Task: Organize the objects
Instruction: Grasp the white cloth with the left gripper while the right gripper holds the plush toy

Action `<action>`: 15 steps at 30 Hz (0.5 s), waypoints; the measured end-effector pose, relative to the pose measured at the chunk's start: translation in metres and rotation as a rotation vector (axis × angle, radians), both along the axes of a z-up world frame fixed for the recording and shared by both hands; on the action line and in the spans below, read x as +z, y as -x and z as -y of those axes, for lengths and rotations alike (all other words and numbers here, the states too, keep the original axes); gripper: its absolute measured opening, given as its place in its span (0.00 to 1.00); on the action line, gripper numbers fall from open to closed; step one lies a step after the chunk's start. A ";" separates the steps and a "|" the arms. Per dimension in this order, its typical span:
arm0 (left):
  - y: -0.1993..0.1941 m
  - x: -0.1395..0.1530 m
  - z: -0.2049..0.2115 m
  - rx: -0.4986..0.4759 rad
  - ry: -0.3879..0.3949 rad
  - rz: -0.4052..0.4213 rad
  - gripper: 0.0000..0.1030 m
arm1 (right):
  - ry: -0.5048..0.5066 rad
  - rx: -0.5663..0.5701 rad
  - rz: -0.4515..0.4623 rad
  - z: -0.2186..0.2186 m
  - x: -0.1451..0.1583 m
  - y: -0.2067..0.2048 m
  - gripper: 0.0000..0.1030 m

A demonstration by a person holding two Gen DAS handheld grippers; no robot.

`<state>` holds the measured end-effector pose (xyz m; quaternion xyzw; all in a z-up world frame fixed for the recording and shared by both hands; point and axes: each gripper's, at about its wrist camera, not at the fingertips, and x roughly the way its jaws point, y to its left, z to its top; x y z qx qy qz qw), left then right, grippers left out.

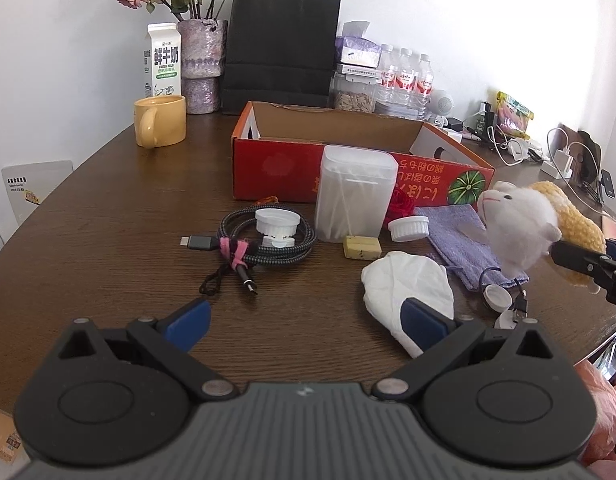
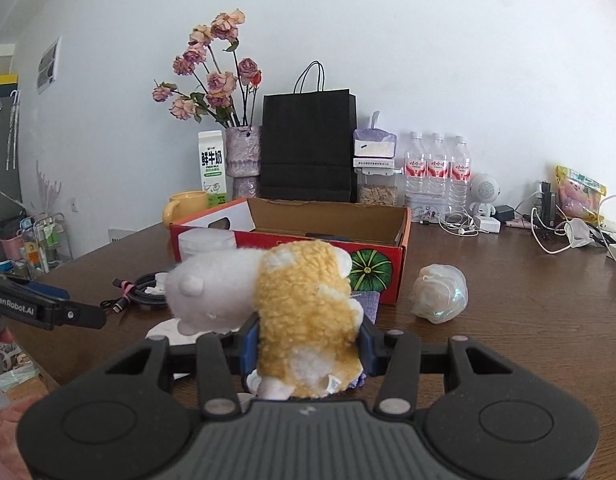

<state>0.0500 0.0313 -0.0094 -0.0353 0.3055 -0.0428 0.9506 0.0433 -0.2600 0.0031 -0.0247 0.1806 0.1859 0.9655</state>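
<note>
In right claw [image 2: 306, 344]: fluffy yellow-white plush sheep [image 2: 304, 320]

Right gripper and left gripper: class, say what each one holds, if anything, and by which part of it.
The right gripper holds the plush sheep by its yellow woolly body, white head sticking out left. The left gripper is open and holds nothing.

Dark wood-grain desk [image 1: 108, 248] is carrying clutter — red cardboard box [image 1: 276, 176] sitting mid-desk, yellow mug [image 1: 161, 121], milk carton [image 1: 162, 60], vase of dried roses [image 1: 202, 64] and black paper bag [image 1: 282, 48] standing along the back wall. In front of the box: coiled braided cable [image 1: 264, 242], translucent swab container [image 1: 354, 196], white lid [image 1: 409, 228], yellow block [image 1: 362, 247], purple cloth pouch [image 1: 464, 240], white folded pad [image 1: 408, 288]. Crumpled iridescent wrap [image 2: 439, 293] is lying right of the box — water bottles [image 2: 436, 172] standing behind.
</note>
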 end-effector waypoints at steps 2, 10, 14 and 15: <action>-0.004 -0.002 0.006 -0.023 -0.001 -0.015 1.00 | -0.003 -0.005 -0.003 0.001 -0.001 -0.001 0.45; -0.034 -0.011 0.037 -0.123 -0.029 -0.104 1.00 | -0.019 -0.023 -0.018 0.003 -0.003 -0.011 0.45; -0.048 -0.013 0.052 -0.157 -0.056 -0.136 1.00 | -0.031 -0.032 -0.030 0.006 -0.006 -0.018 0.45; -0.050 -0.013 0.055 -0.163 -0.064 -0.140 1.00 | -0.033 -0.031 -0.031 0.006 -0.006 -0.020 0.45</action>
